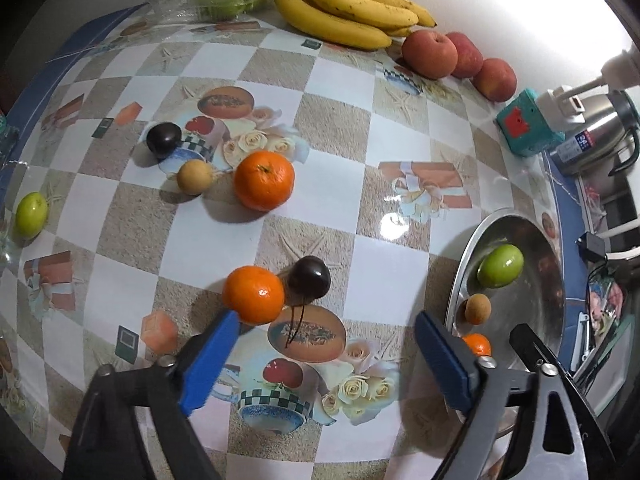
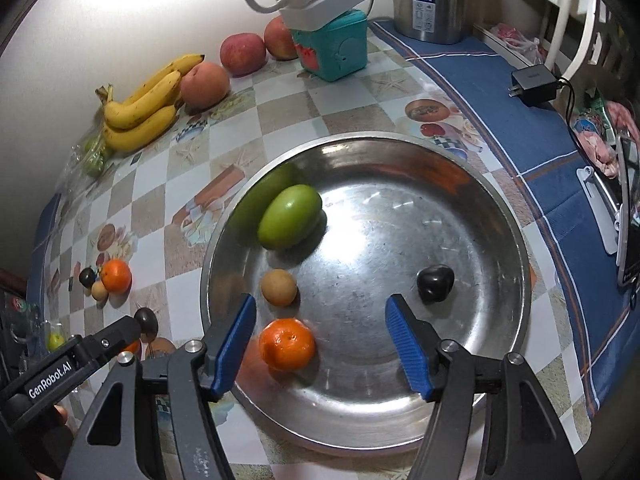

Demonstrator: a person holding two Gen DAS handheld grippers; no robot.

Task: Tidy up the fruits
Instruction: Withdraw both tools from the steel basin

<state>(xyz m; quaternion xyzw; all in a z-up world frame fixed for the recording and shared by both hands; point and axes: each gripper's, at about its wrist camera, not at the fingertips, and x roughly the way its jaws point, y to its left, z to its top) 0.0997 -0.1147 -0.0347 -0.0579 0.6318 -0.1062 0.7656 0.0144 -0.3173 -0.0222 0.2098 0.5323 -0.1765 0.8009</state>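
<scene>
The fruits lay in two lots: a green fruit (image 2: 290,222), a small tan fruit (image 2: 279,287), a mandarin (image 2: 286,344) and a dark cherry (image 2: 435,282) sat apart from one another in the steel pan (image 2: 500,240), while others were scattered on the patterned bench (image 1: 360,240). The left gripper (image 1: 324,354) pointed steeply down at the bench with its blue fingers (image 1: 208,364) wide apart and nothing between them; just ahead of its left finger lay a second mandarin (image 1: 253,294) touching a stemmed dark cherry (image 1: 309,282), and whether the finger tip touched the mandarin could not be told. The right gripper (image 2: 320,346) hung over the pan, fingers likewise apart and clamped on nothing, the pan's mandarin just beside its left finger. Farther off on the bench lay a larger mandarin (image 1: 264,186), a tan fruit (image 1: 194,177), another dark cherry (image 1: 163,139) and a lone green fruit (image 1: 31,215). The near mandarin looked light and round with a soft, yielding skin; it would probably take a gentle squeeze across its widest middle, and too hard a pinch could bruise it or make it pop out sideways. The cherry seemed smaller, glossy and slippery, apt to roll if nudged, so its body rather than its thin stem looked the safer hold. On the smooth bench any of these could roll when bumped.
</scene>
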